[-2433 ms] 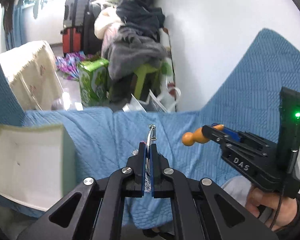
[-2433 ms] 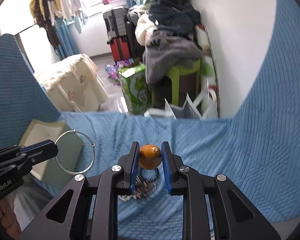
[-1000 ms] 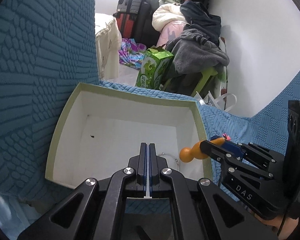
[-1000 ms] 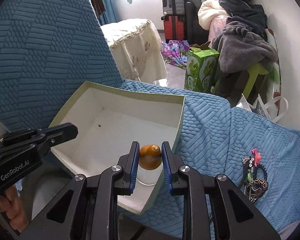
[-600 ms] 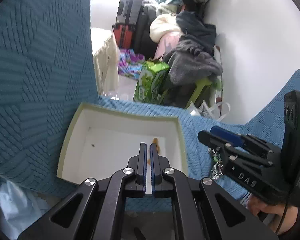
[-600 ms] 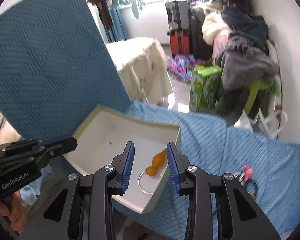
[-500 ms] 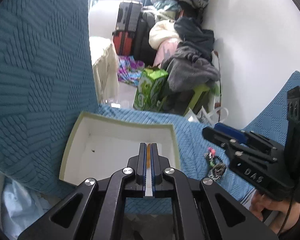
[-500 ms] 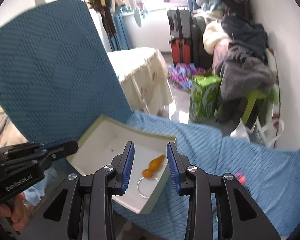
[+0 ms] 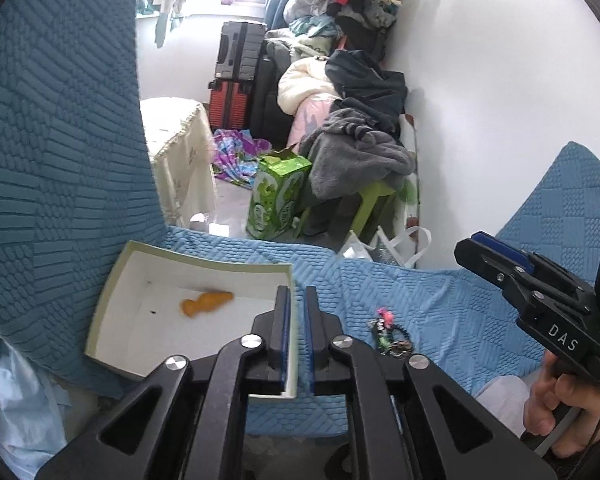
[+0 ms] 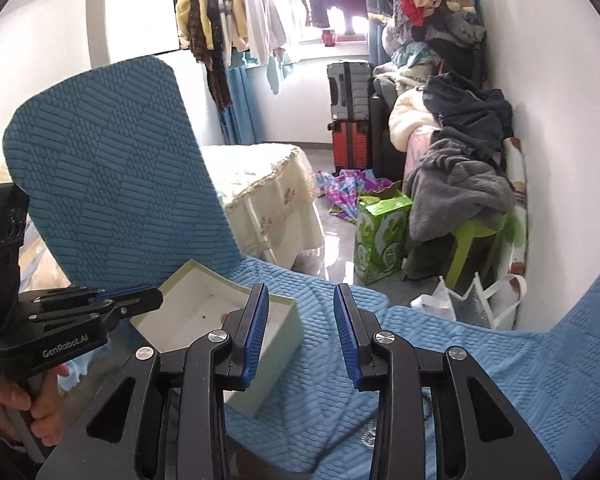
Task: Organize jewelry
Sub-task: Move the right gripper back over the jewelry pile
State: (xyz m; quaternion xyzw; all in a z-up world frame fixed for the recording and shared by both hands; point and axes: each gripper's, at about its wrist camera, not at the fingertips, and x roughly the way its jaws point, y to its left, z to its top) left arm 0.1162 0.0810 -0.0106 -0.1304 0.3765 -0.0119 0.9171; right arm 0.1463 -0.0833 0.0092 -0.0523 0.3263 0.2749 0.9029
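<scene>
Jewelry pile (image 9: 390, 334) partly hidden behind left claw (image 9: 296, 320).

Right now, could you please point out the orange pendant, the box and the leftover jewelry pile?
Orange pendant (image 9: 206, 301), left wrist view, middle of its body.
Box (image 9: 110, 295), left wrist view, left wall's rim.
Jewelry pile (image 9: 392, 336), left wrist view, the dark bead loop.

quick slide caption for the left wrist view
Left gripper, jaws opening and empty, over a white box holding an orange pendant; jewelry pile waits on the blue quilt.
</scene>
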